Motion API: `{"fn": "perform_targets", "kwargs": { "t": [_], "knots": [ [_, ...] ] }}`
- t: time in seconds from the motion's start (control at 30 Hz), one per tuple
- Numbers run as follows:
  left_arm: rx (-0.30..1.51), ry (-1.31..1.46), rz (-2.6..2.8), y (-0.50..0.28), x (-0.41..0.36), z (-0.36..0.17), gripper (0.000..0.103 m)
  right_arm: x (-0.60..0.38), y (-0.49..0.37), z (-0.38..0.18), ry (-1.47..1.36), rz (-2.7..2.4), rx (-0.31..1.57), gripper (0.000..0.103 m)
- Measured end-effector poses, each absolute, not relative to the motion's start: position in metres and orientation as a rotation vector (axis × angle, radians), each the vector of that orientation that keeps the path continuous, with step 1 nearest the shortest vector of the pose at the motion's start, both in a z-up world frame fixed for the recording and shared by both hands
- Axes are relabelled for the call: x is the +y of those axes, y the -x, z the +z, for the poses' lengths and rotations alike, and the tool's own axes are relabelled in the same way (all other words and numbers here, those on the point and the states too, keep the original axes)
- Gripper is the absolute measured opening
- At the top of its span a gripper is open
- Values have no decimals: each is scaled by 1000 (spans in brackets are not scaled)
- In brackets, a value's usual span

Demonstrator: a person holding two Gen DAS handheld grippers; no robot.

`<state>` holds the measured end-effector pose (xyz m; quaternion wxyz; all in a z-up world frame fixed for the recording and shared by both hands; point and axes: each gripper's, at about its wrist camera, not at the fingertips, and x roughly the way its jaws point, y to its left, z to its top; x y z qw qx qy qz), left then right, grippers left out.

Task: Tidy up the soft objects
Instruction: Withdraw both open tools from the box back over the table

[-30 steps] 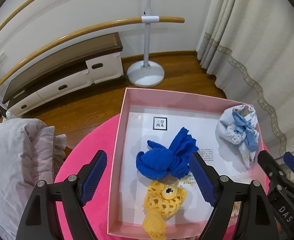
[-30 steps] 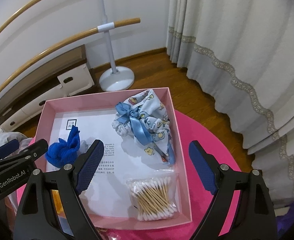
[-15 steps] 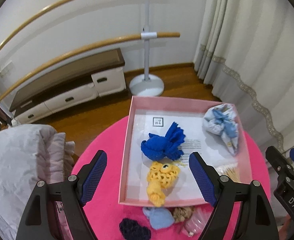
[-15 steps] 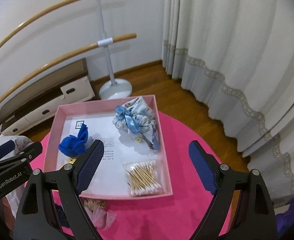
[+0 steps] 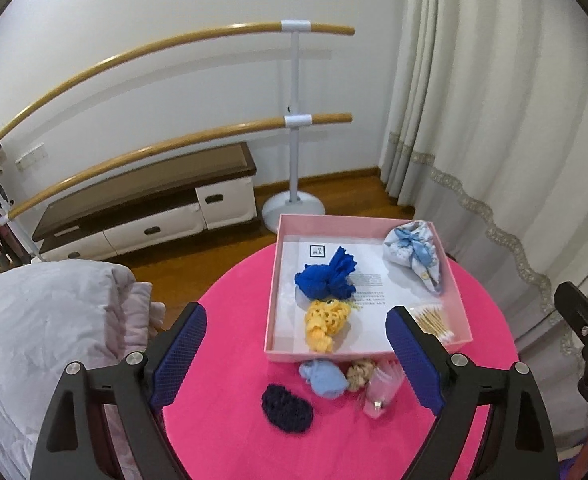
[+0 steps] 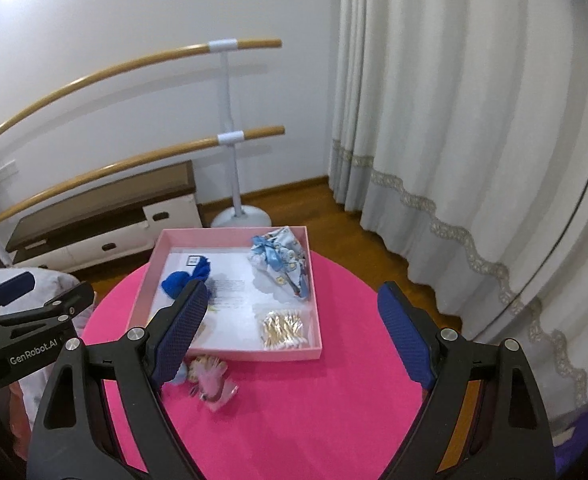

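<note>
Your left gripper [image 5: 295,356] spread wide, holding nothing; right gripper [image 6: 292,334] same. Pink box [image 5: 367,354] holds blue knit [image 5: 325,278], yellow crochet [image 5: 325,324], cotton swabs [image 5: 431,320]; navy crochet piece [image 5: 287,408] outside on table [image 5: 222,432].

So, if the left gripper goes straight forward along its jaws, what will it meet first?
Probably the light blue soft piece lying on the pink table just before the pink box. The left gripper is open and empty, and nothing stands between. Depth is hard to judge, so it could pass over into the box.
</note>
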<state>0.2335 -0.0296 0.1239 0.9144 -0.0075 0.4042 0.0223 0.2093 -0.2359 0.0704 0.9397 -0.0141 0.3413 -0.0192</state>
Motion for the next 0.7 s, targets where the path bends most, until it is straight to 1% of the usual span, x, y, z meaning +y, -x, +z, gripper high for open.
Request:
{"fn": "perform_targets", "kwargs": {
  "t": [0.07,0.13,0.17,0.33,0.53,0.7],
  "knots": [
    [807,17,34,-214,-28,131,90,-233,-193,77,42,-29,671,86],
    [764,7,21,-189,-27,144,94,-230,-176,86,59,-18,638,89],
    [743,-1,20,-179,-27,148,98,-229,-167,91,65,-14,616,92],
    [635,-45,6,-114,-29,166,103,-221,-122,105,107,-13,508,94],
    [582,-48,15,-58,-28,160,103,-217,-89,97,93,-9,480,94],
    [587,-57,1,-33,-31,143,103,-211,-75,81,112,-30,489,94]
  ]
}}
